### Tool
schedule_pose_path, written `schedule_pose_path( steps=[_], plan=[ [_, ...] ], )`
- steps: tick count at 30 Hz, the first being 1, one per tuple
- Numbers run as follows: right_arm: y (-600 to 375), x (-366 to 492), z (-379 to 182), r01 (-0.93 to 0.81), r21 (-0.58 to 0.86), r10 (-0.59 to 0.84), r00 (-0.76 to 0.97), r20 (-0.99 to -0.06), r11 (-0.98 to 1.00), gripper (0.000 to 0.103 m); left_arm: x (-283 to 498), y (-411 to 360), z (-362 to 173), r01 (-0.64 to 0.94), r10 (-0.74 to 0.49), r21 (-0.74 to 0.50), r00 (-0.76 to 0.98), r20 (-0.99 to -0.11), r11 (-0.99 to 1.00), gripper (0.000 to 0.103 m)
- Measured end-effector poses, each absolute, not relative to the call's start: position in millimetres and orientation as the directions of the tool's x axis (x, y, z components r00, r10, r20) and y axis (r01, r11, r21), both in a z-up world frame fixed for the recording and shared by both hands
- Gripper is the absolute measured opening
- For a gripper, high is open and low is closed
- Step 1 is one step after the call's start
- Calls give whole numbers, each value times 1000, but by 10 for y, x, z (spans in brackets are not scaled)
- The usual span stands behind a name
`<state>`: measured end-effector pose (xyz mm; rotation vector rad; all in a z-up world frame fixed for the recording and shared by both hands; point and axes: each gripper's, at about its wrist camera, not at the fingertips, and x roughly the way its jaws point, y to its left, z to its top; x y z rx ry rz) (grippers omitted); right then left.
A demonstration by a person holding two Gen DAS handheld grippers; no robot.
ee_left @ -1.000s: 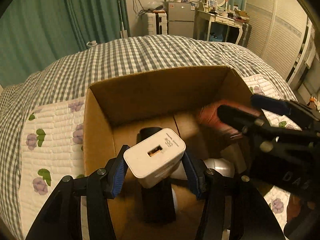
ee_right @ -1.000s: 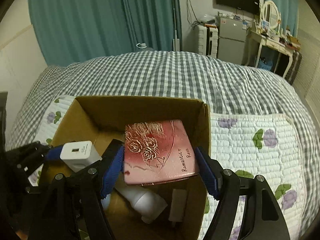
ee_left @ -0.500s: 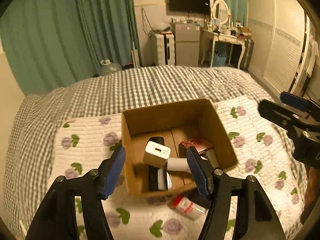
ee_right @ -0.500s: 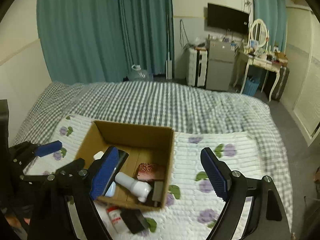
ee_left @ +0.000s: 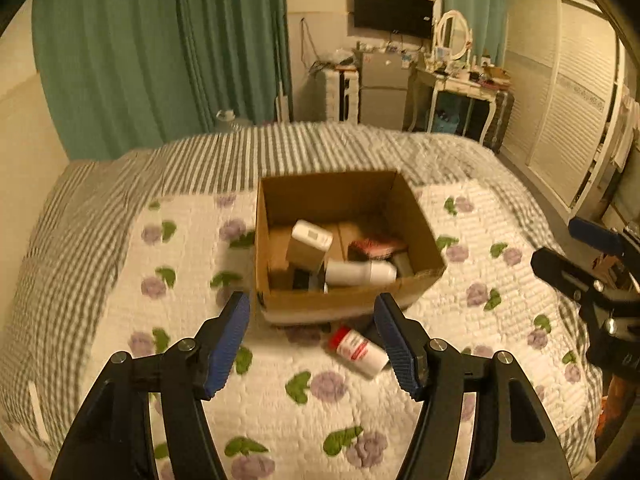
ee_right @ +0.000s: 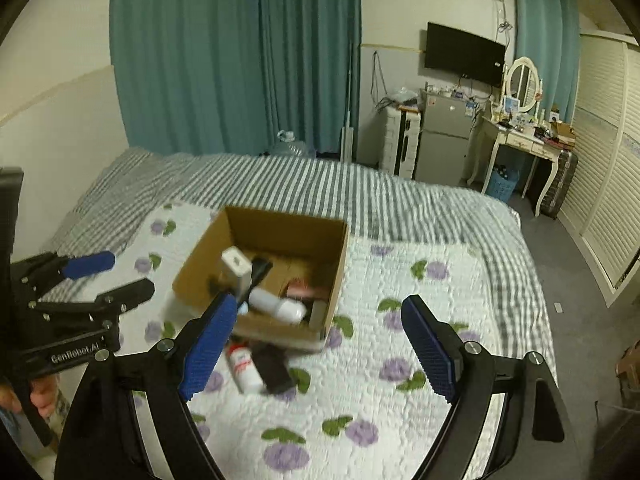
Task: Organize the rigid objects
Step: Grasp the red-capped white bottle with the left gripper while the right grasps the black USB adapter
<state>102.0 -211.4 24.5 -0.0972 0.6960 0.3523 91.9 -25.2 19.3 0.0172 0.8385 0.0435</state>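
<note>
Both hand-held grippers hang above the bed [ee_left: 120, 264], jaws spread and empty: the left hand-held gripper [ee_left: 312, 344] moderately, the right hand-held gripper [ee_right: 316, 344] wide. Ahead lies the cardboard box [ee_left: 420, 236] holding the white charger [ee_left: 310, 240]; 1 red-capped bottle [ee_left: 358, 352] lies just before it.

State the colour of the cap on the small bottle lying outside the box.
Red, on a white bottle; clearest in the left wrist view.

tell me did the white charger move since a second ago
Yes. The white charger was between the left gripper pads above the cardboard box; it now lies inside the box, and the jaws have opened, empty.
</note>
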Motion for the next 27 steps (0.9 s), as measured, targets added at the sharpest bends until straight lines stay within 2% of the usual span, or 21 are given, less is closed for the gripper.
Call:
schedule_pose_path(
  steps=[7, 13, 20, 22, 27],
  plan=[
    [-1959, 1023, -312, -379, 28, 286, 645, -709, 925, 85, 903, -142, -502, -110, 93, 36, 575, -813, 993, 67],
    [-1762, 1209, -1045, -416, 29, 271, 537, -799, 909, 83, 982, -100, -917, -149, 103, 30, 513, -852, 988, 68],
    [-1608, 1404, -1590, -469, 38, 265, 430, -863, 882, 69, 1111, -57, -1164, -169, 115, 37, 476, -872, 985, 67],
    [-1575, 1453, -1682, -474, 34, 257, 416, -872, 880, 60, 1142, -60, -1210, -170, 113, 36, 464, -878, 985, 68],
    [-1529, 1572, -1733, -494, 61, 293, 407, -865, 867, 58, 1197, -61, -1286, -174, 108, 32, 447, -888, 984, 68]
  ],
)
